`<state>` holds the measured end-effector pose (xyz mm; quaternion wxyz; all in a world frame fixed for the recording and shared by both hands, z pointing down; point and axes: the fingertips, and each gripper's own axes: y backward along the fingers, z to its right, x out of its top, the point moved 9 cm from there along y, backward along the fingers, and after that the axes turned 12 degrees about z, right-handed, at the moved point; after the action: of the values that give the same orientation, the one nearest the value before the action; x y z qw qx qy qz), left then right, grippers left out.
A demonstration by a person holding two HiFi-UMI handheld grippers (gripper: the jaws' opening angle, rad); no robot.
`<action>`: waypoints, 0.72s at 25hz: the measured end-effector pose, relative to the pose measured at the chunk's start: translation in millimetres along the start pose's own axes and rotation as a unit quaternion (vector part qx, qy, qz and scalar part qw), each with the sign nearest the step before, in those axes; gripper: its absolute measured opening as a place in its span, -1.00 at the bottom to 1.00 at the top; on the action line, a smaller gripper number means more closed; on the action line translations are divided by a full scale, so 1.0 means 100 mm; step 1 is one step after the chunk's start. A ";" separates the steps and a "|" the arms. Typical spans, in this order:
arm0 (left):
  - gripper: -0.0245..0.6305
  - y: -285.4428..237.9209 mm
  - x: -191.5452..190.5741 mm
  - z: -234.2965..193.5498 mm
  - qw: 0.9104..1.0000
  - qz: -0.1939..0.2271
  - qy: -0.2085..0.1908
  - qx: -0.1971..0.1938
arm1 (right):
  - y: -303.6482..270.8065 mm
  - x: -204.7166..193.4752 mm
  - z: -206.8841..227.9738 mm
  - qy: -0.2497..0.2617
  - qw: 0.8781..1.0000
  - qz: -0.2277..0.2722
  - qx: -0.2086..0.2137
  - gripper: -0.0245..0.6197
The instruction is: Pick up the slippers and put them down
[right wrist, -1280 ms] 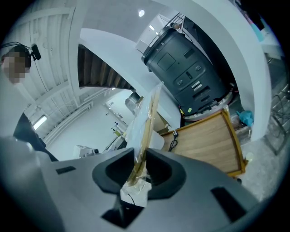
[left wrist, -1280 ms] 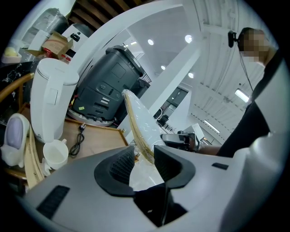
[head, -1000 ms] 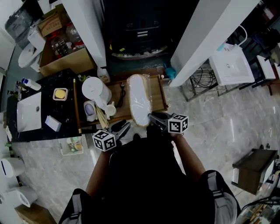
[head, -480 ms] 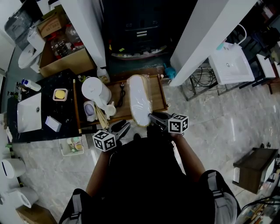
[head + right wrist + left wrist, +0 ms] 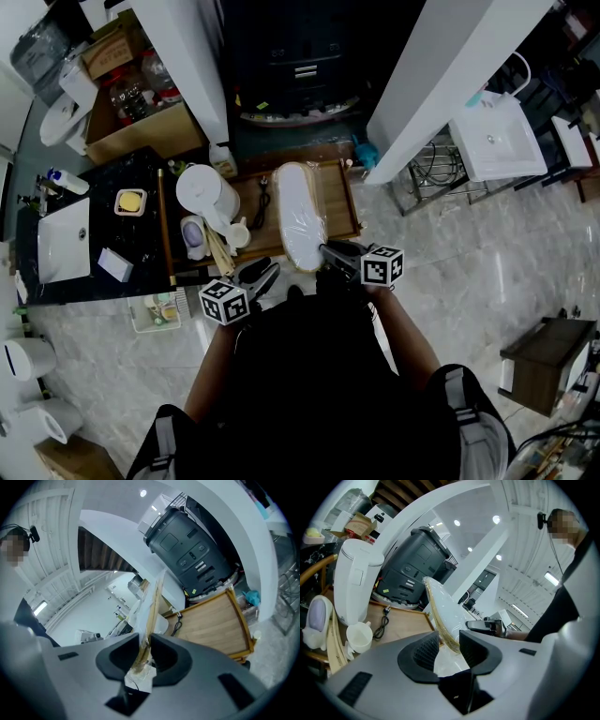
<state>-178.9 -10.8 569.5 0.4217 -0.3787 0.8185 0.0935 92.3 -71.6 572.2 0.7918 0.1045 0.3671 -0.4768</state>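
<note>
The right gripper [image 5: 146, 656], smooth grey plastic, is clamped narrow on the tan sole edge of the slippers [image 5: 151, 606]. They are a flat white pair sealed in crinkled clear film. The left gripper [image 5: 449, 646] has ribbed black pads and its jaws stand parted. The near end of the pack shows in the gap, close to one pad, without being pinched.

Only the head view shows the cube with black-and-white square markers [image 5: 382, 265] on each gripper. It also shows the pack as a long oval stretched over a wooden tray [image 5: 342, 202] with a raised rim. Whether the pack rests on the wood I cannot tell.

Beside the pack lie a coiled black power cord [image 5: 262, 202], a white cup [image 5: 358, 637] and a smooth white kettle [image 5: 356, 583].

Behind the tray stands a dark grey machine [image 5: 192, 550]. The right gripper view shows small white labels and a yellow sticker on its front, too small to read.
</note>
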 end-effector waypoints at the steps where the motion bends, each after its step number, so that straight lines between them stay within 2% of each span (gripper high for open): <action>1: -0.49 0.00 0.00 -0.01 1.000 0.000 0.001 0.001 | -0.01 0.00 0.01 -0.001 1.000 0.000 -0.001 -0.66; 18: -0.49 -0.02 0.00 -0.08 1.000 -0.004 0.013 0.015 | -0.03 -0.09 0.22 -0.016 1.000 -0.015 -0.020 -0.66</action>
<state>-181.9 -15.8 574.8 0.4165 -0.3769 0.8239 0.0749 98.1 -78.6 594.6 0.7924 0.0755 0.3650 -0.4829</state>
